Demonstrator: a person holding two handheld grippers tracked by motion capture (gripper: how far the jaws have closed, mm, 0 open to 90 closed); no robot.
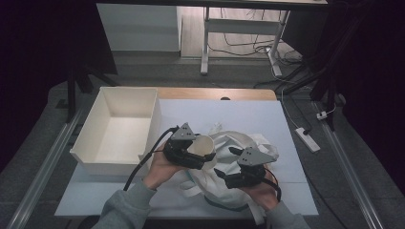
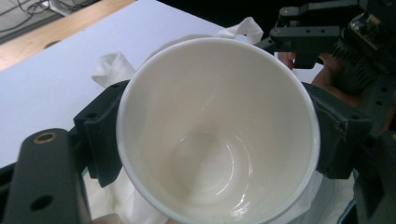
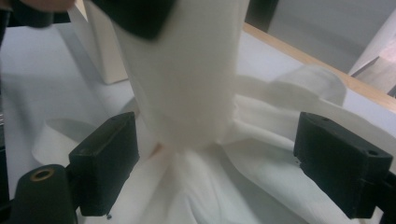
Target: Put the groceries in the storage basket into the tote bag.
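An open white box [image 1: 119,129] sits on the desk [image 1: 248,114] at its left side. Beyond the desk, cables [image 1: 248,47] lie on the floor, and a power strip [image 1: 308,139] lies to the right.

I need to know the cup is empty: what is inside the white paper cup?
The white paper cup shows only its bare, glossy white wall and bottom. Crumpled white plastic bag lies underneath; the cup hides what is below it.

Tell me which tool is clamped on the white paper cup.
The left tool: its jaws press both sides of the white paper cup. The right tool differs in standing open above the white plastic bag, its jaws touching nothing.
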